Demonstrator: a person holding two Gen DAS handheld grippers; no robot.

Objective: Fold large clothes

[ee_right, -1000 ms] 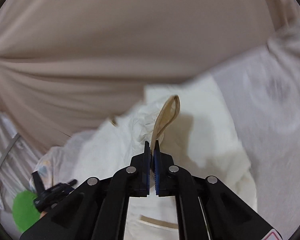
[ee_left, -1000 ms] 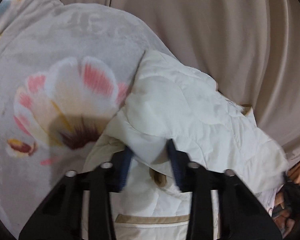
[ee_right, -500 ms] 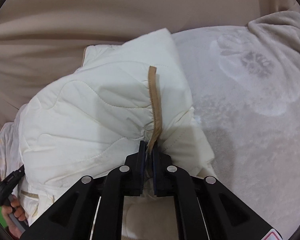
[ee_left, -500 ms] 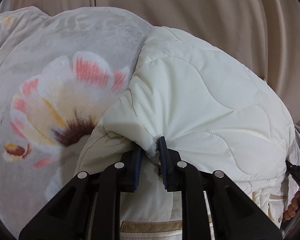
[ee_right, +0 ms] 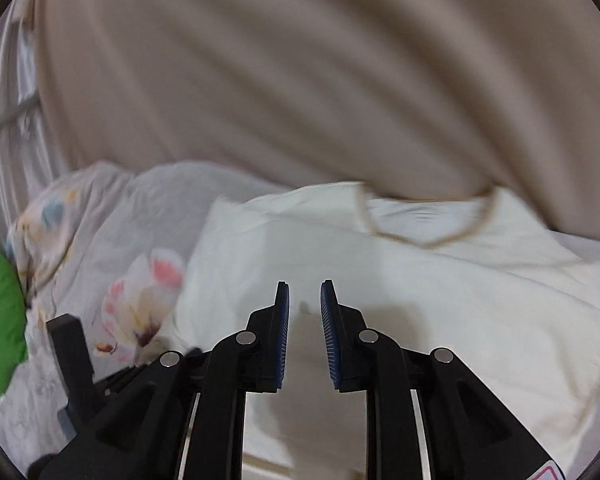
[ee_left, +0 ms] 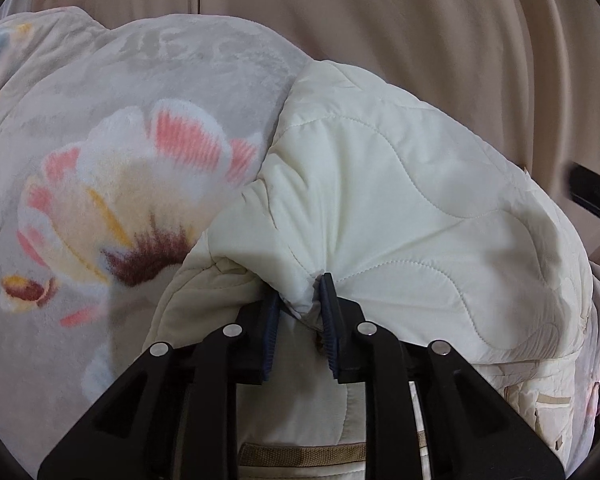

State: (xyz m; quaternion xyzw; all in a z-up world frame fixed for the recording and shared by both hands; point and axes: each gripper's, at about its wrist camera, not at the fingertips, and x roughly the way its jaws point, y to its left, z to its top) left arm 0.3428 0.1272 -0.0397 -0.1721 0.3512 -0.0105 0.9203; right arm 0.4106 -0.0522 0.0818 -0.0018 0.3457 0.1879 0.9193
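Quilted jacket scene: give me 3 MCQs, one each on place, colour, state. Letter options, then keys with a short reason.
1. Where does the cream quilted jacket lie?
A. on the floral blanket
B. on a hanger
C. in a basket

2. What colour is the jacket's trim?
A. red
B. tan
C. black

3. What are the grippers doing?
A. both pinch fabric
B. left gripper pinches a fold of the jacket, right gripper holds nothing
C. both hold nothing

Key:
1 A, the blanket shows beside and under the jacket.
2 B, a tan band edges the neckline.
3 B, fabric bunches between the left pads; the right jaws, which have just been opening, stand apart with nothing between them.
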